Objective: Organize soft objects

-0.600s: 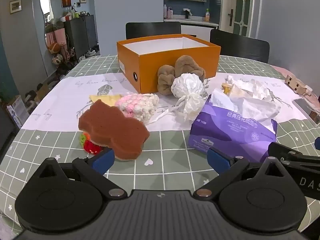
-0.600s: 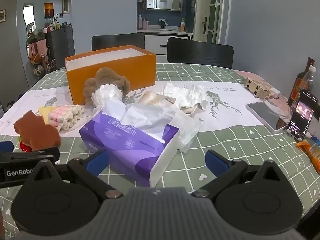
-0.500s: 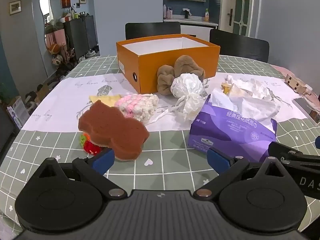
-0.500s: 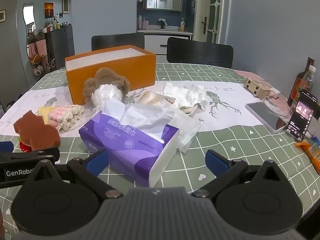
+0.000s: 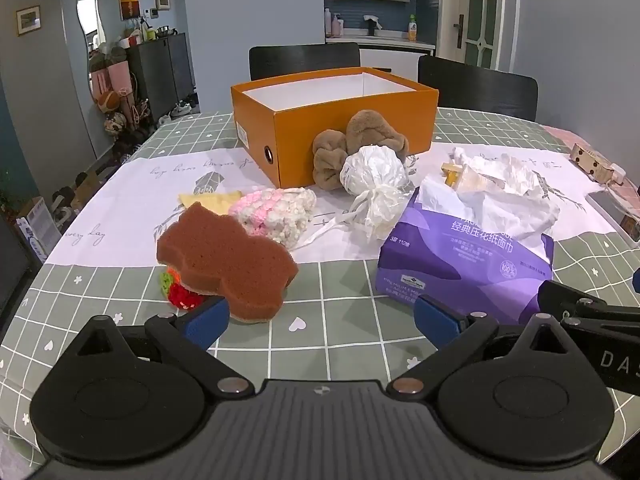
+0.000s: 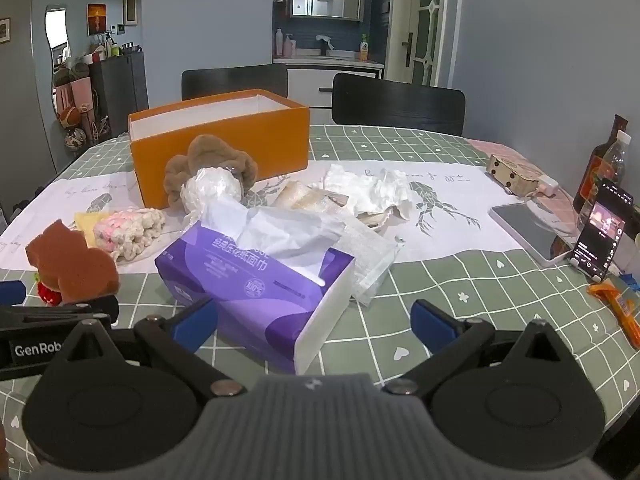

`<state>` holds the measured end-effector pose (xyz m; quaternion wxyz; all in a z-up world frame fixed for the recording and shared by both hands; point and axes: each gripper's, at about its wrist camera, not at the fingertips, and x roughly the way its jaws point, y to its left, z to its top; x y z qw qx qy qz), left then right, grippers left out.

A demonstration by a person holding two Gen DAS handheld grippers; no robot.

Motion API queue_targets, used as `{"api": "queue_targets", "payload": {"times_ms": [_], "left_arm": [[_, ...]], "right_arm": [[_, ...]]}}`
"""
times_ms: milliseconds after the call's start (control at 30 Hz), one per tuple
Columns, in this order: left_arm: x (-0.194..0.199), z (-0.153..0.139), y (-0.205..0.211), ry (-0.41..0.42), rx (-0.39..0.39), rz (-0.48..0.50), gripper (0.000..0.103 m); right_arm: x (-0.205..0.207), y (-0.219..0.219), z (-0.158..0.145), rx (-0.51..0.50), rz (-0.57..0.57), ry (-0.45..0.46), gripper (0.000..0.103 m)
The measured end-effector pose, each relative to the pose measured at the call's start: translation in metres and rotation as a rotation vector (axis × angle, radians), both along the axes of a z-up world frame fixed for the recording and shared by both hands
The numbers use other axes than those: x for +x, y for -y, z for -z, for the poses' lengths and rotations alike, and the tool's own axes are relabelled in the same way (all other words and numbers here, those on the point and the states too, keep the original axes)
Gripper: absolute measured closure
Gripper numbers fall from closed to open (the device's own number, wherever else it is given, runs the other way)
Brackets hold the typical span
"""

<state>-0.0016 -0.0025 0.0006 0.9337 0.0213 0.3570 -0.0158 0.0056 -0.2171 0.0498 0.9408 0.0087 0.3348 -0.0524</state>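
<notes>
An open orange box (image 5: 352, 132) (image 6: 224, 148) stands at the back of the table. Before it lie a brown plush toy (image 5: 360, 140) (image 6: 208, 160), a tied white plastic bag (image 5: 374, 184) (image 6: 208, 190), a pink-and-cream knitted piece (image 5: 276, 210) (image 6: 128, 228), a brown sponge (image 5: 224, 256) (image 6: 70, 266) over a red-and-green crochet piece (image 5: 180, 292), and a purple tissue pack (image 5: 468, 260) (image 6: 256, 276). My left gripper (image 5: 320, 318) hangs open just short of the sponge, holding nothing. My right gripper (image 6: 314, 320) is open, with the tissue pack's near corner between its fingers, untouched.
Crumpled white paper and wrappers (image 6: 368, 196) lie right of the box. A tablet (image 6: 528, 232), a phone on a stand (image 6: 600, 236), bottles (image 6: 608, 160), a wooden block (image 6: 512, 172) and an orange packet (image 6: 624, 312) crowd the right edge. Two dark chairs (image 6: 396, 100) stand behind the table.
</notes>
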Motion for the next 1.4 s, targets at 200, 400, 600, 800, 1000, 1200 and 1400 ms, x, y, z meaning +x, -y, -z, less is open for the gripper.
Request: {"api": "queue_targets", "payload": {"times_ms": [200, 400, 600, 800, 1000, 1200, 1400], "left_arm": [[-0.0011, 0.0007, -0.0004, -0.004, 0.0, 0.0, 0.0], [-0.0015, 0.002, -0.0013, -0.009, 0.002, 0.0, 0.0], [-0.0006, 0.0034, -0.0015, -0.015, 0.005, -0.005, 0.0], [-0.0008, 0.004, -0.0021, -0.016, 0.005, -0.005, 0.0], [-0.0007, 0.0039, -0.0015, -0.016, 0.006, -0.004, 0.0], [-0.001, 0.0042, -0.0018, -0.016, 0.006, -0.005, 0.0], [-0.0023, 0.0069, -0.0027, -0.021, 0.005, -0.006, 0.0]], "right_arm": [[0.001, -0.0003, 0.0, 0.0, 0.0, -0.004, 0.003], [-0.0004, 0.002, 0.0014, -0.003, 0.001, -0.006, 0.003], [0.0003, -0.001, 0.0039, -0.011, 0.005, -0.01, 0.003], [0.0004, -0.0013, 0.0042, -0.013, 0.006, -0.014, 0.003], [-0.0005, -0.0011, 0.0047, -0.014, 0.006, -0.014, 0.003], [-0.0002, -0.0015, 0.0044, -0.015, 0.005, -0.014, 0.003], [0.0002, -0.0017, 0.0055, -0.017, 0.007, -0.016, 0.003]]}}
